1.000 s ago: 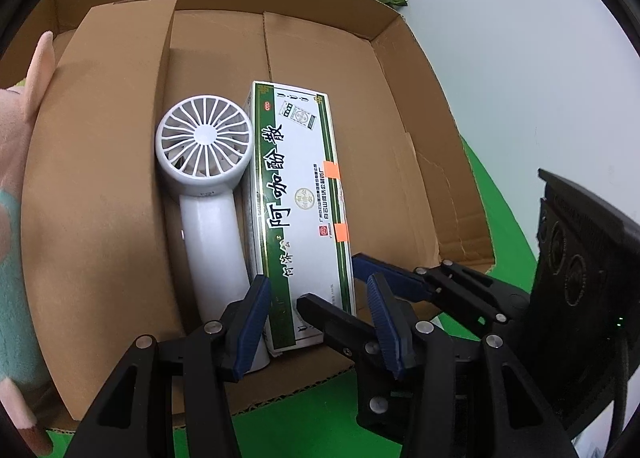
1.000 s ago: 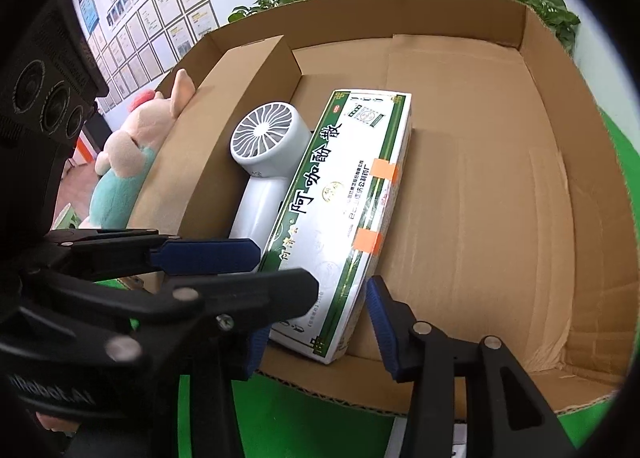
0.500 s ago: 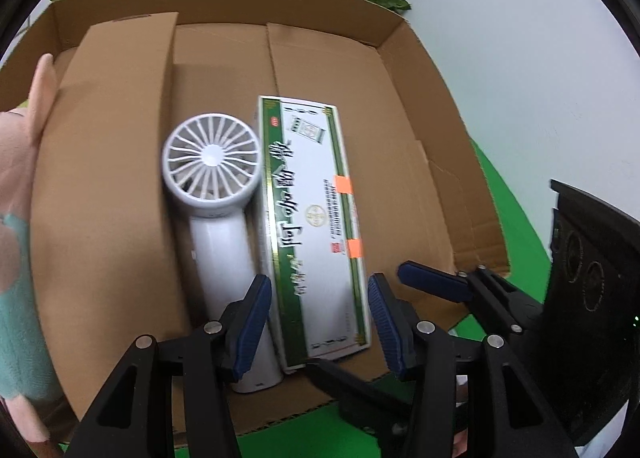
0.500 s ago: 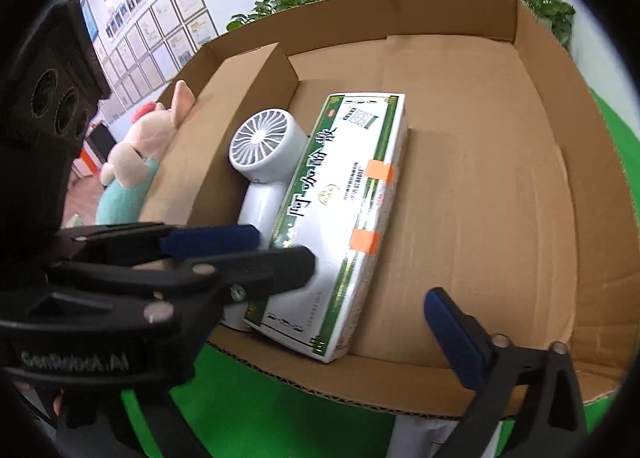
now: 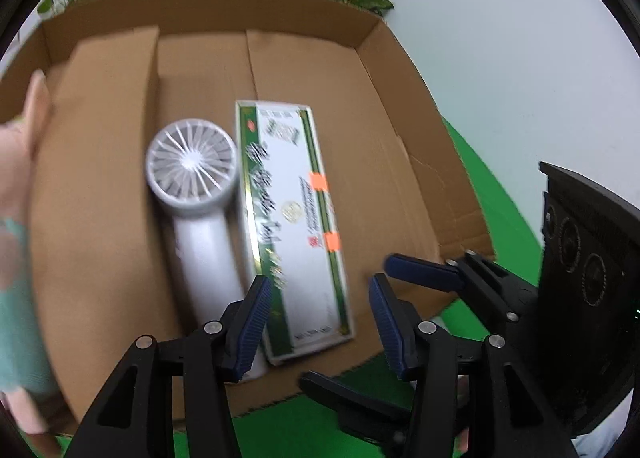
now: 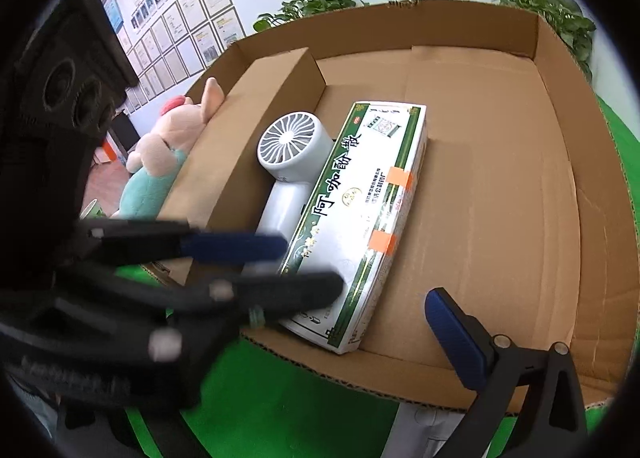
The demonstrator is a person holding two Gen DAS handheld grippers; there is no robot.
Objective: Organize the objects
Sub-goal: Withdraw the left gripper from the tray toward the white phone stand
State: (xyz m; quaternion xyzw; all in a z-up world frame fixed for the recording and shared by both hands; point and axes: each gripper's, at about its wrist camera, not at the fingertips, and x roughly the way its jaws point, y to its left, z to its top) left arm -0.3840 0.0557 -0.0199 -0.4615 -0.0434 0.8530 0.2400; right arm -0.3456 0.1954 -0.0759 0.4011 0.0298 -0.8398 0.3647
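A green-and-white carton [image 5: 294, 218] [image 6: 360, 218] lies flat in an open cardboard box [image 5: 380, 162] [image 6: 500, 178]. A white handheld fan [image 5: 196, 194] [image 6: 290, 174] lies against its left side. My left gripper [image 5: 320, 322] is open and empty above the box's near edge, jaws straddling the carton's near end without touching it. My right gripper [image 6: 384, 318] is open and empty to the right of the left one, over the front wall; its left finger is hidden behind the left gripper [image 6: 224, 270].
A cardboard flap [image 5: 96, 186] [image 6: 248, 130] stands left of the fan. A pink and teal plush toy [image 6: 160, 162] [image 5: 16, 218] sits outside the box's left side. Green cloth [image 6: 300, 398] covers the table. Plants and framed papers line the back wall.
Both grippers have pulled back toward the box's near edge and the right jaws have spread wide. The carton now lies flat in the box beside the fan, free of both grippers.
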